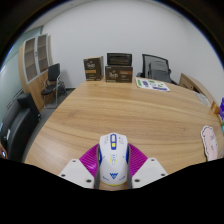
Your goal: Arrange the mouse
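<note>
A white computer mouse [113, 158] with blue and yellow markings sits between my gripper's [113, 166] two fingers, its nose pointing away over the wooden table [120, 110]. Both magenta pads [91, 158] press against its sides. The mouse appears held just above the near part of the table.
The oval wooden table stretches ahead. Boxes [118, 72] stand at its far edge, papers [152, 85] lie at the far right, and a small item [211, 140] lies at the right edge. Office chairs [52, 80] stand to the left and behind [157, 68].
</note>
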`<state>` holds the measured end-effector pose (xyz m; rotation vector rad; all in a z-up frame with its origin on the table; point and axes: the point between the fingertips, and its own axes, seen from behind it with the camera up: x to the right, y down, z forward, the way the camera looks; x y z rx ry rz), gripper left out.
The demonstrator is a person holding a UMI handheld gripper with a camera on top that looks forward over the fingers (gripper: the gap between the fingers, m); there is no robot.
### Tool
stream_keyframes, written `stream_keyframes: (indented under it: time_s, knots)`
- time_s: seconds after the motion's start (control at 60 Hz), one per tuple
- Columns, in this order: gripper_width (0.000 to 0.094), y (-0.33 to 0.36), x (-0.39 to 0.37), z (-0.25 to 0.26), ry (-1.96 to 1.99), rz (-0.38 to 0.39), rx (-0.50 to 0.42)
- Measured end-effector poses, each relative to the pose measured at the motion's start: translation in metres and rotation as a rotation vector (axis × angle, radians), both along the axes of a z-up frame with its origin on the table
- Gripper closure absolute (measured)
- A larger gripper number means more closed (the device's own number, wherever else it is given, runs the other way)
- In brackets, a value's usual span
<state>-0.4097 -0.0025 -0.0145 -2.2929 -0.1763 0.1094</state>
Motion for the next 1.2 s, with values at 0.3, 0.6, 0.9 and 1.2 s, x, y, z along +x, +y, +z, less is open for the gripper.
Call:
stream_keyframes:
  time_s: [0.3,0.6,0.9,1.2]
  knots:
    - [0.0578,0.059,0.177,0.102,0.068,-0.061,0.157]
    - [0.0578,0.056,0.417,0.038,0.019,-0.208,0.049]
    - [0.0410,0.048,0.420,0.006,-0.004,-0.106,0.024]
    - [0.0103,0.002,0.390,0.059,0.028,-0.143,0.077]
